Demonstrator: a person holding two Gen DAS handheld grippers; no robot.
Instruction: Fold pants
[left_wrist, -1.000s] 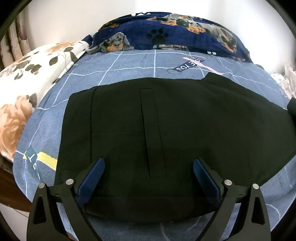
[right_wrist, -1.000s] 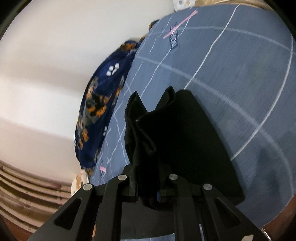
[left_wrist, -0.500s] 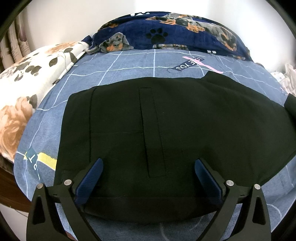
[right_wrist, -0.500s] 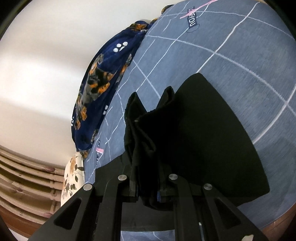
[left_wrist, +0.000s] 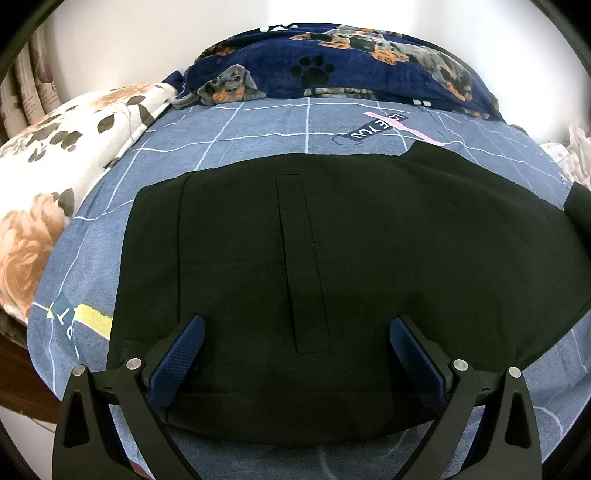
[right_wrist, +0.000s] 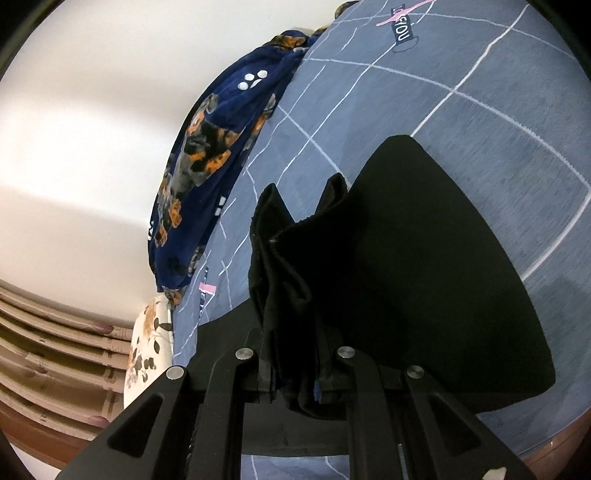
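Right wrist: right hand-held gripper (right_wrist: 295, 373) pinches limp pants (right_wrist: 424, 277) at bunched hem; left hand-held gripper (left_wrist: 295, 358) wide, empty.

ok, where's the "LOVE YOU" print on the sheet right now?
Left wrist view: the LOVE YOU print sits upper right on the blue sheet, just past the black pants and short of the dog-print blanket.

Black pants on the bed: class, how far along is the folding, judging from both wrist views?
Done: the black pants lie spread flat on the blue bedsheet. In hand: the right gripper is shut on a bunched end of the fabric, lifted off the sheet; the left gripper hovers open over the waist end. Left: laying that end over and flattening the fold.
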